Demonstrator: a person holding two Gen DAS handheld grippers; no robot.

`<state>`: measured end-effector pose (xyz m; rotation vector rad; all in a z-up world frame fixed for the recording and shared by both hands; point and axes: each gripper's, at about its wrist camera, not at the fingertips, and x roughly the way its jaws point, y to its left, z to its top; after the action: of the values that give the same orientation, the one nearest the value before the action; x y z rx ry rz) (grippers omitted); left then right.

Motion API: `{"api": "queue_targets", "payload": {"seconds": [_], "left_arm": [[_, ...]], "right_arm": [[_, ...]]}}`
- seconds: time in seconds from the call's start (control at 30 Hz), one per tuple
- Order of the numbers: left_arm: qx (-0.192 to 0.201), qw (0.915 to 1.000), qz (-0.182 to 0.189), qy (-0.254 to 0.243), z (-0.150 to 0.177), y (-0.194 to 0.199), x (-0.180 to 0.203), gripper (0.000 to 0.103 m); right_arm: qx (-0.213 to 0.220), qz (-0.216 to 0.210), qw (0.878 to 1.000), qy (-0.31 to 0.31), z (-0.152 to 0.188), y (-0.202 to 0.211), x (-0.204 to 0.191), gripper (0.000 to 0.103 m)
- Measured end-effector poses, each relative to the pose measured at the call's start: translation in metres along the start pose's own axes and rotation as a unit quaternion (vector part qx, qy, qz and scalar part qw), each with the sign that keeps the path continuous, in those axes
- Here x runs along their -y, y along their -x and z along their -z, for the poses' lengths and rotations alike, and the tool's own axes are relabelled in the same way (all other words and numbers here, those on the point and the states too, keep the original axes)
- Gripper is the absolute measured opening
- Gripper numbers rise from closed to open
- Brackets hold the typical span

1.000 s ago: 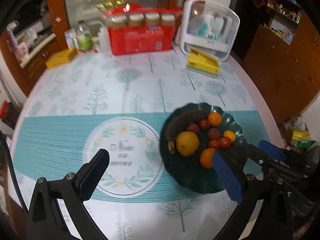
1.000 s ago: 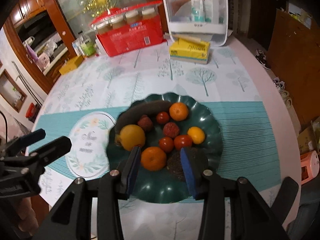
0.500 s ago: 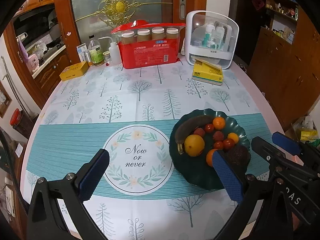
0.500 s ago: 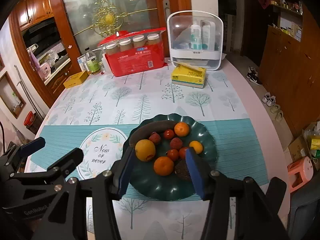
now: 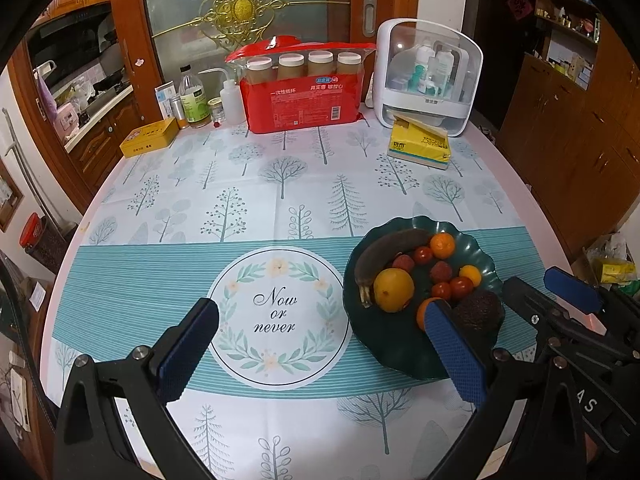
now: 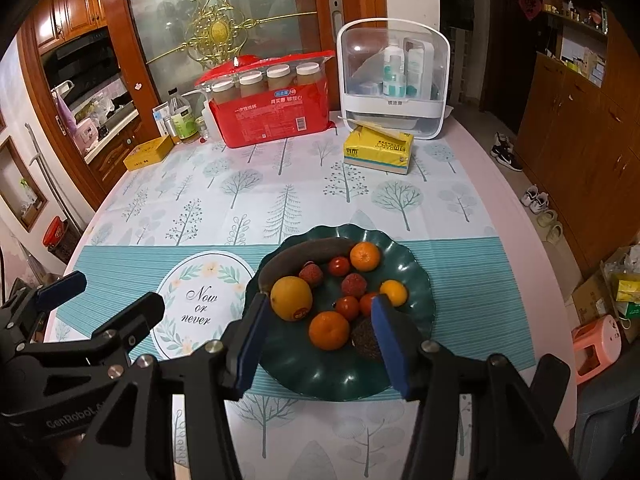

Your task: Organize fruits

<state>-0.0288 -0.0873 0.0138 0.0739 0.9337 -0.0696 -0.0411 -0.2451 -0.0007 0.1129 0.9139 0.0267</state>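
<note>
Now | fruits: all on dark green plate (image 6: pixel 416 280), right of table centre | right gripper (image 6: pixel 320 344): jaws apart, empty, above plate's near edge | left gripper (image 5: pixel 320 352): jaws wide, empty | dark fruit (image 6: pixel 366 338), probably avocado, nearest.

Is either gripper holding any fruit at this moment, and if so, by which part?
Nothing is held. The left gripper and right gripper are both open and empty above the table; all the fruit lies in the green plate.
</note>
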Motion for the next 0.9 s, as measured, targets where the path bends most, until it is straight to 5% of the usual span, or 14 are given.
{"api": "queue_targets", "payload": {"seconds": [0.9], "left_arm": [[-0.017,0.9998,-0.005,0.011,0.0063,-0.0042,-0.0099,0.102]], "right_arm": [[-0.003,0.004,1.0,0.011,0.0035,-0.0014,-0.009,0.053]]}}
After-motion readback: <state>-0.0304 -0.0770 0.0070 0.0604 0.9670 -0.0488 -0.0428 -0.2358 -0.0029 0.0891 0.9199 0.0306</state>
